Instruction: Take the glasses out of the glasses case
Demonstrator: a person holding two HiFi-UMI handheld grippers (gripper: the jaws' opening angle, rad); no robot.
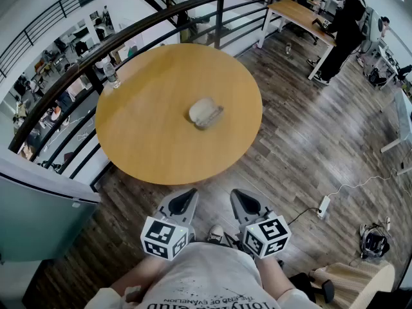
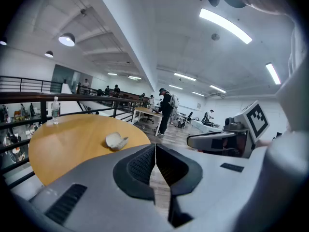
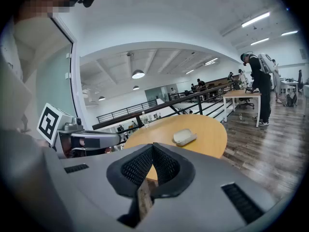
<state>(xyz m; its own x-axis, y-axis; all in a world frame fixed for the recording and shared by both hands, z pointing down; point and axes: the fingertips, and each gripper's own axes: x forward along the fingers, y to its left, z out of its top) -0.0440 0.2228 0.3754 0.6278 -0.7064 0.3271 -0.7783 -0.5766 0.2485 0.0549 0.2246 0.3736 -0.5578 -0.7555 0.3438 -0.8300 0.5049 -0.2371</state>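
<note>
The glasses case (image 1: 205, 112) sits near the middle of the round table (image 1: 148, 153), pale and alone, its glasses not in sight. Both tools hang off the table's near edge, close to the person's body. The left gripper (image 1: 188, 197) has its fingers pressed together on nothing, and so does the right gripper (image 1: 242, 198). The risk is that the light case skates across the smooth tabletop if one jaw pries the lid while nothing pins the base. A water bottle (image 1: 111, 73) stands at the table's far left rim, well clear.
</note>
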